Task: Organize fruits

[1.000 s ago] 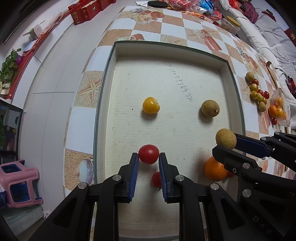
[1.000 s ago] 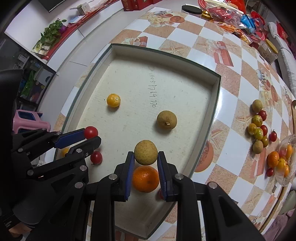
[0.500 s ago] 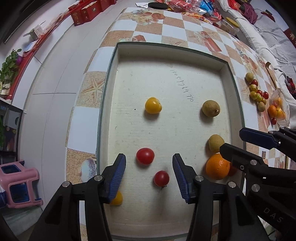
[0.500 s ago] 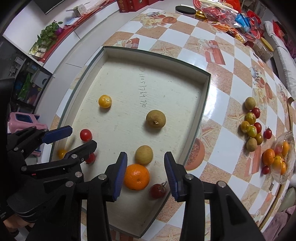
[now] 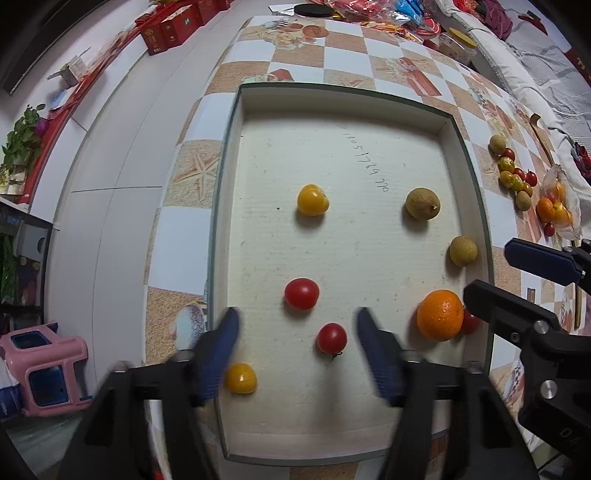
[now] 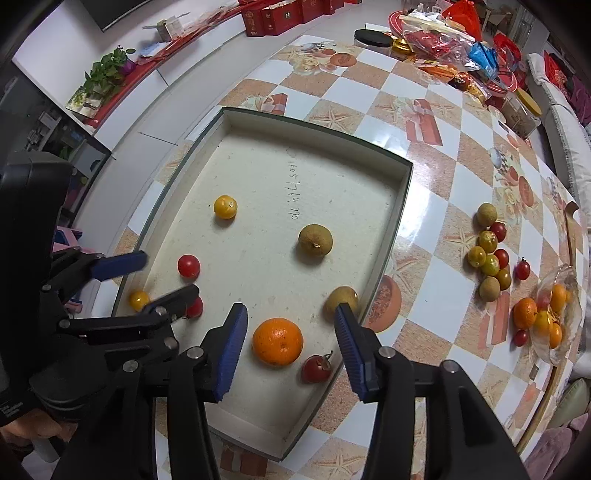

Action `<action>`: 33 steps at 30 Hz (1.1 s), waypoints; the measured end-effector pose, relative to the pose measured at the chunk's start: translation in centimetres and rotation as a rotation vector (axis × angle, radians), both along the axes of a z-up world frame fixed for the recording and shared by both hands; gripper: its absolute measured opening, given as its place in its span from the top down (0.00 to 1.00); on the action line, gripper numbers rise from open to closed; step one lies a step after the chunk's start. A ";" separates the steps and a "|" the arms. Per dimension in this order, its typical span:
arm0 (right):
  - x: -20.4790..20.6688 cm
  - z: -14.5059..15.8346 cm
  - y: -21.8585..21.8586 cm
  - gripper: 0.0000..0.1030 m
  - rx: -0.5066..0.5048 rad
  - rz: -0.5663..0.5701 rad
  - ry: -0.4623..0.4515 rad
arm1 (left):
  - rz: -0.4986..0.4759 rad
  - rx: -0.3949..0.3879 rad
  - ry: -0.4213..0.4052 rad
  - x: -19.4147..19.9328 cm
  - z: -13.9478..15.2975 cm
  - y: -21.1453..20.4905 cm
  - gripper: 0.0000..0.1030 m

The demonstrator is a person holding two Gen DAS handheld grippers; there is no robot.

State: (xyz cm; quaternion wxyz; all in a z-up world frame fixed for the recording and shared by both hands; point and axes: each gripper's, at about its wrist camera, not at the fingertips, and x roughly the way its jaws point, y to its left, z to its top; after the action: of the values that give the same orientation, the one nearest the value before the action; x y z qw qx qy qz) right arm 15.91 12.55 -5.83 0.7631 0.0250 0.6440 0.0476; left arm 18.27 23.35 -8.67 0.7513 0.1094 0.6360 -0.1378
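Left wrist view: the checkered table (image 5: 347, 35) is seen carrying a shallow tray (image 5: 343, 99) with eight fruits scattered loose in it, the orange (image 5: 440, 314) near the right wall. Both jaws have just been opening: the left gripper (image 5: 295, 349) is spread wide and empty, a red tomato (image 5: 332, 338) lying free between its fingers, and the right gripper (image 6: 291, 345) is parted, also empty, over the orange, with a brown longan (image 6: 341, 301) beside its right finger. Round fruits could be knocked rolling by a fingertip if either gripper is swung low on exit, and the sorting would be undone.
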 end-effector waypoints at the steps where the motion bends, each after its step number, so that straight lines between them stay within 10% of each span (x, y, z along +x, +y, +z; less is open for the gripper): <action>1: 0.0 0.1 -0.1 0.46 0.001 -0.002 -0.003 | 0.002 0.002 -0.011 -0.1 0.2 0.2 0.19; 18: -0.6 0.7 -0.3 0.40 0.002 0.004 -0.013 | 0.013 -0.065 0.011 -0.4 1.2 0.9 0.19; 33: -0.3 0.5 -0.2 0.32 -0.014 0.009 0.003 | 0.047 0.024 0.021 -0.7 0.5 1.5 0.19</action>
State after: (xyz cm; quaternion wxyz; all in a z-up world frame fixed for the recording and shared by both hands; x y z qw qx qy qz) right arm 15.60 12.37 -5.37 0.7622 0.0168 0.6455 0.0467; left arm 17.53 24.83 -8.21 0.7463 0.1021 0.6479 -0.1137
